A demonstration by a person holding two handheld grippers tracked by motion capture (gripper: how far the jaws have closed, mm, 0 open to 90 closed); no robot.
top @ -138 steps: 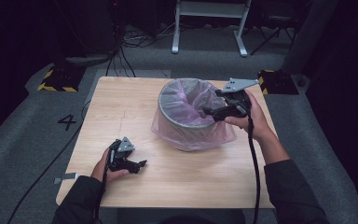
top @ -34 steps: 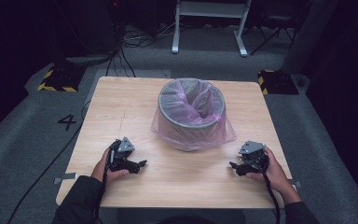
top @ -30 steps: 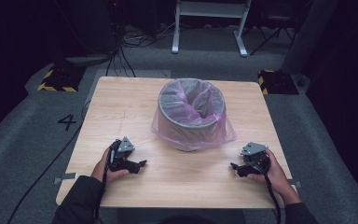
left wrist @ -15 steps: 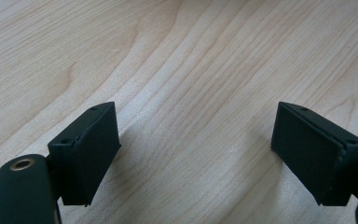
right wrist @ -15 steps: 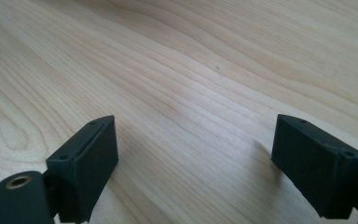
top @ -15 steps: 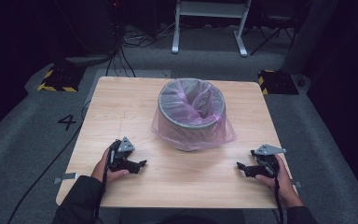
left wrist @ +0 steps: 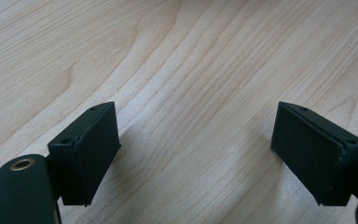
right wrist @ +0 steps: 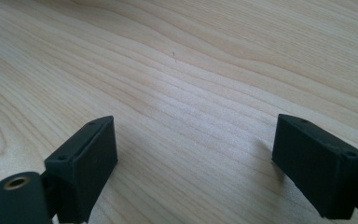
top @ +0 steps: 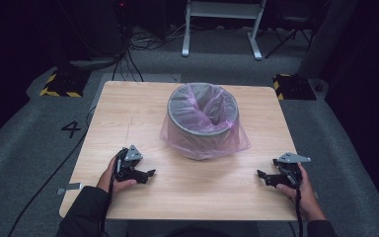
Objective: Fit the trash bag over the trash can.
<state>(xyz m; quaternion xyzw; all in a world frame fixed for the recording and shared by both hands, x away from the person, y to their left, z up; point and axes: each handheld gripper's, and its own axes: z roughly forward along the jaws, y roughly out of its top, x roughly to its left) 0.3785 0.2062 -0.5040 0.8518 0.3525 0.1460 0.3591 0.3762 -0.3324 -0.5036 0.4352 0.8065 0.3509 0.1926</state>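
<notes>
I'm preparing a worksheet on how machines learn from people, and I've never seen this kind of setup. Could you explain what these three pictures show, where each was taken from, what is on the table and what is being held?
No robot is at work here: a person sits at a wooden table and holds a hand-operated tool with two jaws in each hand. The wide picture comes from a fixed camera above the person, looking forward and down. In it the left tool rests near the front left of the table and the right tool near the front right edge.

The two close-ups come from small cameras riding on the tools, each looking along its own pair of black jaws. In both, the jaws stand wide apart over bare wood, with nothing between them, so neither tool grips anything.

On the table stands a grey bin lined with a thin pink plastic bag, whose edge hangs over the rim and down the outside.
</notes>
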